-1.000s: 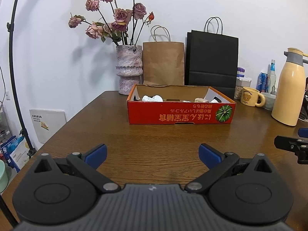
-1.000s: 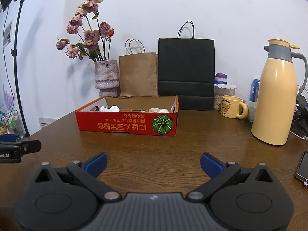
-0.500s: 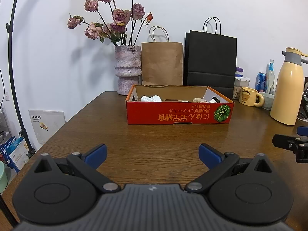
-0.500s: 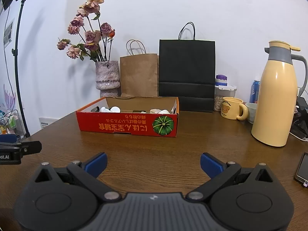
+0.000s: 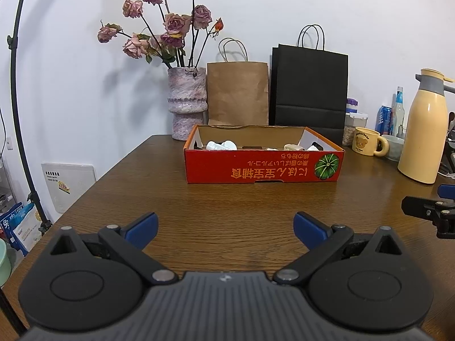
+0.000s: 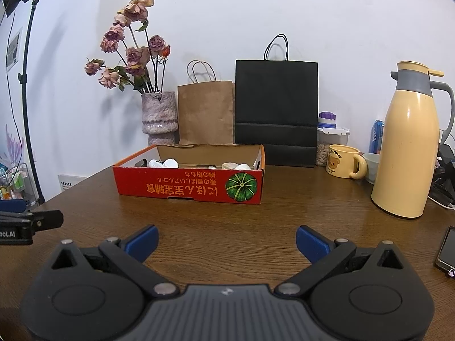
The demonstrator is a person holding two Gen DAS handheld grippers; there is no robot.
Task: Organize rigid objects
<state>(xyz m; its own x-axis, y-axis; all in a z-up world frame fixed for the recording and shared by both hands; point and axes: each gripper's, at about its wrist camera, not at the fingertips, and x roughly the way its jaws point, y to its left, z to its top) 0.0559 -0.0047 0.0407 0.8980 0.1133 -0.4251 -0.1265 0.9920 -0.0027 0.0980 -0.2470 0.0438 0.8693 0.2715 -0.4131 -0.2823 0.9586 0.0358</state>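
A shallow red cardboard box [image 5: 263,167] with a pumpkin picture stands on the brown wooden table [image 5: 227,210]; it also shows in the right wrist view [image 6: 187,184]. Several small white and beige objects [image 5: 221,145] lie inside it, mostly hidden by its front wall. My left gripper [image 5: 226,227] is open and empty, low over the table well in front of the box. My right gripper [image 6: 227,240] is open and empty, beside the left one, in front of the box's right end.
Behind the box stand a vase of dried roses [image 5: 186,108], a brown paper bag [image 5: 237,93] and a black paper bag [image 5: 308,88]. To the right are a yellow mug [image 6: 342,160], a cream thermos jug [image 6: 409,150] and a phone [image 6: 446,251]. A light stand [image 5: 17,85] is on the left.
Both views have shifted slightly: the box sits a little lower and nearer the middle of each view. Both grippers stay open and empty.
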